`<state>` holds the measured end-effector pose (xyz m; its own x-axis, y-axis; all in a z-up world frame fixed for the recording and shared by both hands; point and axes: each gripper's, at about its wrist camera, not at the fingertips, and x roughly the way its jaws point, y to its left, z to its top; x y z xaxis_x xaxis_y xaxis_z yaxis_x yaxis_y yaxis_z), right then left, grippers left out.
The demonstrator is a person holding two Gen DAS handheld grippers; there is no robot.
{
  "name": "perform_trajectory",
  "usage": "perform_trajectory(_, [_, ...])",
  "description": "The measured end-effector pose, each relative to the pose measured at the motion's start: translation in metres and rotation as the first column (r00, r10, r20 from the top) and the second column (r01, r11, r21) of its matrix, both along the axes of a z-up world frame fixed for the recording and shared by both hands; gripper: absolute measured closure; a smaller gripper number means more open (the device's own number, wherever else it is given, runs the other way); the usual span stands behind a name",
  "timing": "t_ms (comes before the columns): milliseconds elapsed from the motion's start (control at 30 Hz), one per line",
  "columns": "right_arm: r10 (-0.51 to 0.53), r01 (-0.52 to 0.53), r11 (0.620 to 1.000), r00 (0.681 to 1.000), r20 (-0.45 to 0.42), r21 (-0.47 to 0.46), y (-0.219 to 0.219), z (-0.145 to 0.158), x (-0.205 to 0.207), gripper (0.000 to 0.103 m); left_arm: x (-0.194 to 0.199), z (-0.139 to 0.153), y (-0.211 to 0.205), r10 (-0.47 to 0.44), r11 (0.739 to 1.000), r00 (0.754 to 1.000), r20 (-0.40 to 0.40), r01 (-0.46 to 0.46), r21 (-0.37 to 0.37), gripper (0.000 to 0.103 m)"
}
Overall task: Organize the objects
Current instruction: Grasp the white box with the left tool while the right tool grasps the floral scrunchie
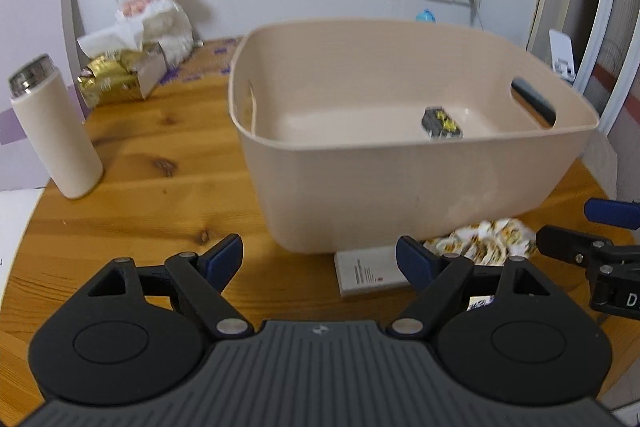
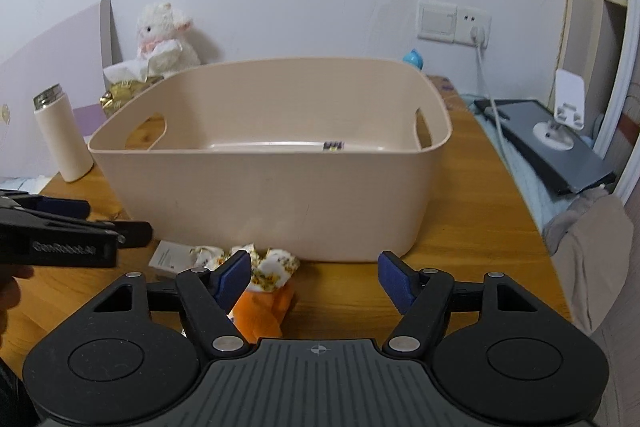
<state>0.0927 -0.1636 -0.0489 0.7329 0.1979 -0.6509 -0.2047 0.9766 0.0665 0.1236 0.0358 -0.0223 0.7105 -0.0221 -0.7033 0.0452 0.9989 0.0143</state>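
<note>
A smooth cream bottle [image 1: 56, 135] with a steel cap stands near the wooden table's [image 1: 160, 163] left edge; the beige plastic bin [image 1: 400, 187] holds a small dark packet [image 1: 441, 123]. A floral cloth [image 2: 272, 267] lies crumpled before it. Left gripper [image 1: 319, 259] and right gripper [image 2: 315, 277] hover spread wide, empty.

The wooden table [image 1: 160, 155] holds a big beige tub [image 1: 400, 187], straight ahead of the left claw [image 1: 320, 263]. A white bottle [image 1: 56, 131] stands far to its left. A small white box [image 1: 368, 273] and a flowery cloth [image 1: 484, 241] lie just ahead.
</note>
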Motion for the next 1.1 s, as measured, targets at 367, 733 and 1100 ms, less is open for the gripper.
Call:
perform_trajectory(367, [0.030,-0.029,0.999,0.998,-0.054,0.022,0.005,-0.020,0.019,0.040,0.018,-0.029,-0.014,-0.045,0.999,0.997,-0.059,0.045,-0.002,0.018])
perform_trajectory(733, [0.057,-0.053,0.997,0.996,-0.075,0.050,0.007,-0.027,0.030,0.063,0.033,-0.042,-0.018,-0.059,0.997,0.992,-0.113,0.053,-0.060,0.018])
perform_trajectory(1100, [0.083,-0.081,0.996,0.995,-0.062,0.043,0.013,-0.028,0.024,0.099,0.028,-0.043,-0.018,-0.081,0.997,0.991,-0.110,0.081,-0.008,0.039])
